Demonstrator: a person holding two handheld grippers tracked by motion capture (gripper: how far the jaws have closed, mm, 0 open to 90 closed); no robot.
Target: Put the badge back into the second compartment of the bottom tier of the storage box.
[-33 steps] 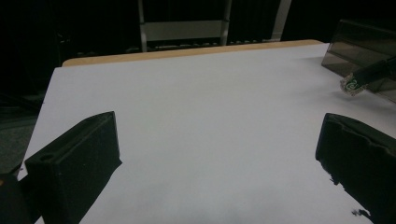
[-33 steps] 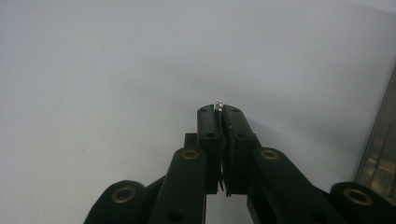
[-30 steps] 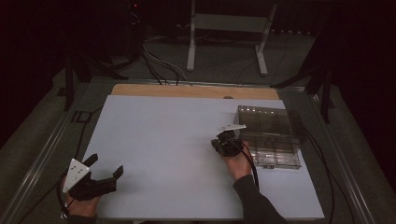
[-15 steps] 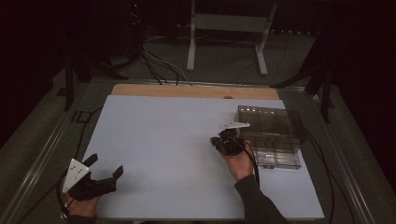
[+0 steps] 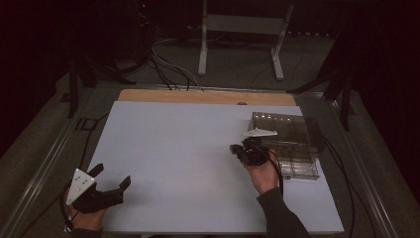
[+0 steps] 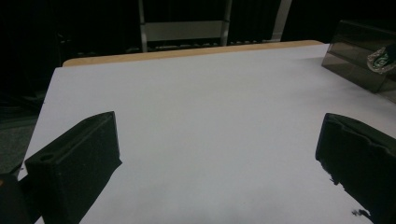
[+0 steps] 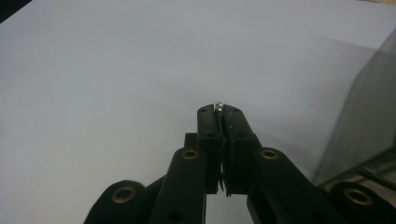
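A tiny, shiny metal piece is pinched between the tips of the right gripper, whose two black jaws are pressed together on it. Only a small silver tip pokes out above the jaw ends; its full shape cannot be made out. It is held above the white table sheet, just beside the near left wall of a clear plastic compartment box, which sits flat on the sheet toward its right edge.

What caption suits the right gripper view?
Hand-held gripper pinching a tiny metal piece above the white table, beside a clear box.
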